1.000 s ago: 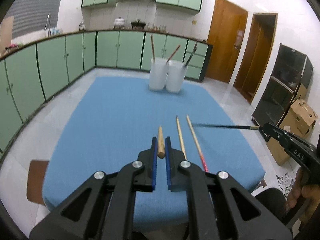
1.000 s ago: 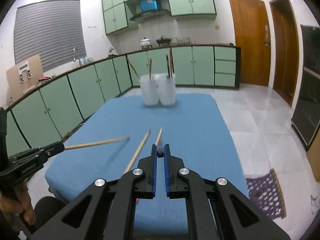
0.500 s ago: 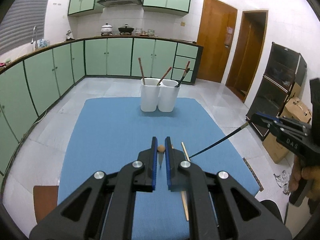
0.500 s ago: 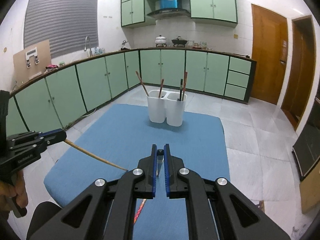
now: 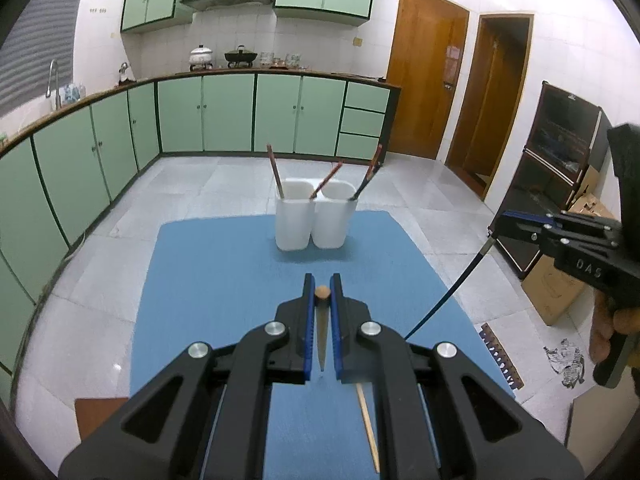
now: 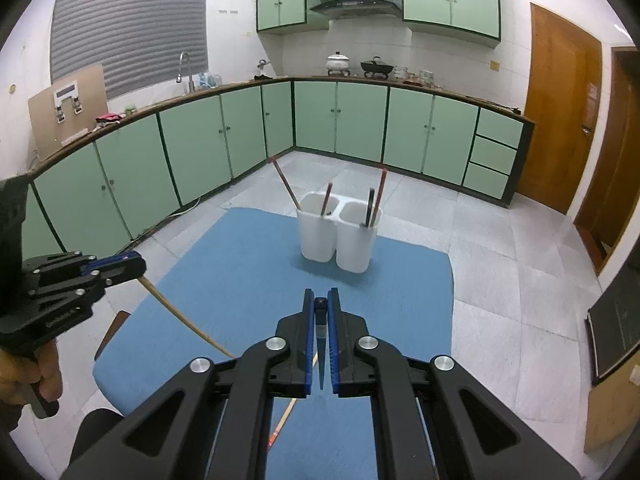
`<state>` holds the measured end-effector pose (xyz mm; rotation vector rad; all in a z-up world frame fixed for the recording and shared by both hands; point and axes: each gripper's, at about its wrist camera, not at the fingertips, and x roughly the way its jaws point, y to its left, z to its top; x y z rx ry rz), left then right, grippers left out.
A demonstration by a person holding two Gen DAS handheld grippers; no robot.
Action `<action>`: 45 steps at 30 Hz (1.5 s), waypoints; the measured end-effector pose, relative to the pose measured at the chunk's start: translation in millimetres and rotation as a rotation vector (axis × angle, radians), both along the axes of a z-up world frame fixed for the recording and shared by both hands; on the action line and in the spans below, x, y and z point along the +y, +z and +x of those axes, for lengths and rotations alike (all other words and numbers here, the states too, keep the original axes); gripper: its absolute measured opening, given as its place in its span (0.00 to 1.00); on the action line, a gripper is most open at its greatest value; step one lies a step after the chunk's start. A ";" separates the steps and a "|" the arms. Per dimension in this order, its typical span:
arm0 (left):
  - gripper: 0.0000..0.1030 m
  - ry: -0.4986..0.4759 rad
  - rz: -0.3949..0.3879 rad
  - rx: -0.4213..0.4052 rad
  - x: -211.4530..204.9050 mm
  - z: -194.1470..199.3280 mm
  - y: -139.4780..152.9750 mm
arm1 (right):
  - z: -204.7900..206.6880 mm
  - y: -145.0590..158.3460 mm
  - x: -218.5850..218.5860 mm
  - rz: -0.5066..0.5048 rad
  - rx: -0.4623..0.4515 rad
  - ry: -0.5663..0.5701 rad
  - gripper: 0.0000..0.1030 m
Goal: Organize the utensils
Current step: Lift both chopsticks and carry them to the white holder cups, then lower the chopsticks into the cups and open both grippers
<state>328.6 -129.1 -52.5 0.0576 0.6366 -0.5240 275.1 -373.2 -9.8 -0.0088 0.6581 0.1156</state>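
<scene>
My left gripper (image 5: pixel 321 286) is shut on a wooden chopstick (image 5: pixel 321 293) that hangs down; it also shows in the right wrist view (image 6: pixel 180 316). My right gripper (image 6: pixel 321 300) is shut on a dark chopstick (image 6: pixel 320 305), which shows in the left wrist view (image 5: pixel 452 292). Both are held high above the blue mat (image 5: pixel 224 264). Two white holder cups (image 5: pixel 314 224) stand at the mat's far end with several chopsticks in them. A loose wooden chopstick (image 5: pixel 368 426) lies on the mat below.
Green cabinets (image 5: pixel 224 116) line the far wall and left side. Wooden doors (image 5: pixel 424 72) are at the right. A dark shelf unit (image 5: pixel 560 168) and cardboard boxes (image 5: pixel 556 292) stand on the floor at the right. A brown stool (image 5: pixel 96 416) is by the mat's near left corner.
Both grippers have risen higher above the mat with their chopsticks, which now hang more steeply. The holder cups appear farther below.
</scene>
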 end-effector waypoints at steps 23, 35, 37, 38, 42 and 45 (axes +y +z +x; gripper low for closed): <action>0.06 0.058 -0.046 -0.278 -69.2 107.0 143.3 | 140.4 132.4 -13.4 -0.006 -0.187 -0.060 0.06; 0.06 0.051 -0.009 -0.251 -121.1 214.7 97.6 | 242.3 63.2 -45.1 0.018 -0.129 -0.085 0.06; 0.06 0.050 -0.004 -0.250 -127.1 226.9 94.8 | 253.9 48.9 -50.0 0.023 -0.110 -0.086 0.06; 0.06 0.050 -0.008 -0.250 -126.2 230.3 93.9 | 258.3 43.2 -52.6 0.027 -0.102 -0.088 0.06; 0.06 0.056 -0.027 -0.258 -124.1 240.2 85.6 | 268.5 21.4 -59.8 0.031 -0.071 -0.090 0.06; 0.06 0.050 -0.021 -0.243 -125.4 243.3 82.7 | 270.0 9.0 -59.0 0.021 -0.052 -0.088 0.06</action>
